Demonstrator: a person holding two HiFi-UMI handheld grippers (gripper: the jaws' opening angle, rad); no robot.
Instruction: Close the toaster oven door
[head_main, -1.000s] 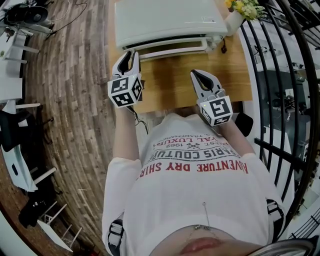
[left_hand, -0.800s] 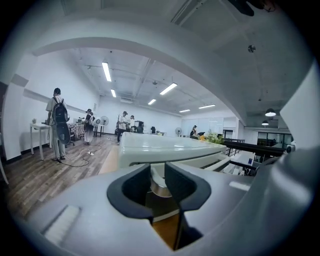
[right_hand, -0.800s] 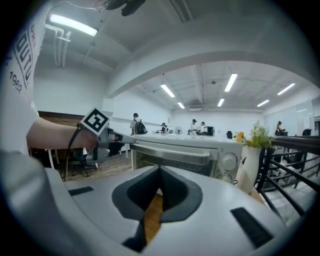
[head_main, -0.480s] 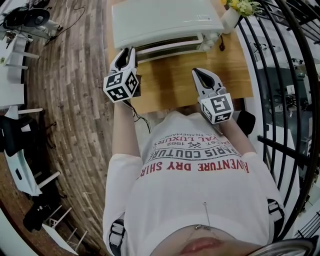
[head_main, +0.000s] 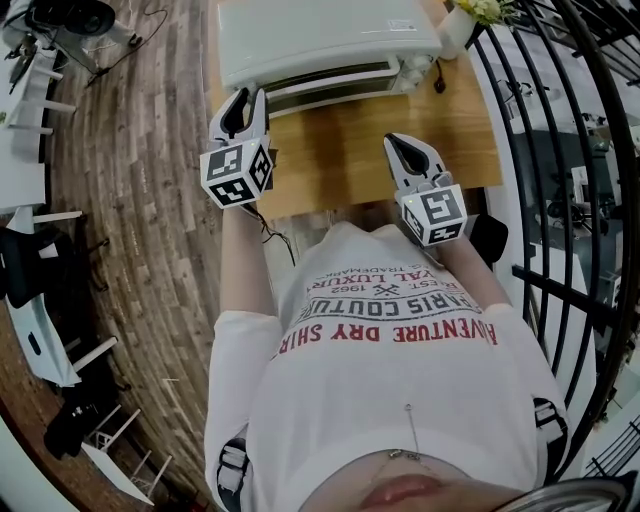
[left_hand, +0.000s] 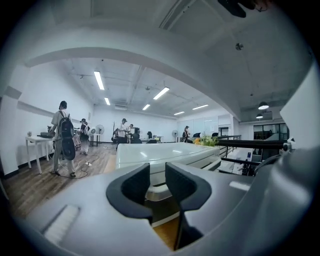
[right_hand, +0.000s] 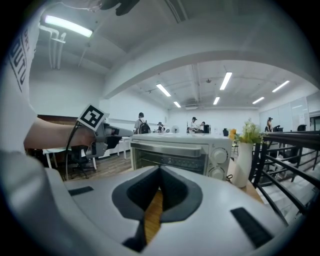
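Wooden table (head_main: 350, 165), far edge: press the nearly shut toaster oven door (head_main: 330, 88) flush with your left gripper (head_main: 245, 98), jaws spread, empty; right gripper (head_main: 395, 143) jaws pressed together

We're in a big open office here: white walls (left_hand: 30, 95), long strip lights (left_hand: 99, 80) glowing across the ceiling, and a wood-plank floor (head_main: 150, 150) running off to the left. A black railing (right_hand: 295, 137) fences the right side, and far back people (left_hand: 64, 135) stand by a white desk (left_hand: 40, 138).

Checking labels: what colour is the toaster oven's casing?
White; the toaster oven shows best in the right gripper view.
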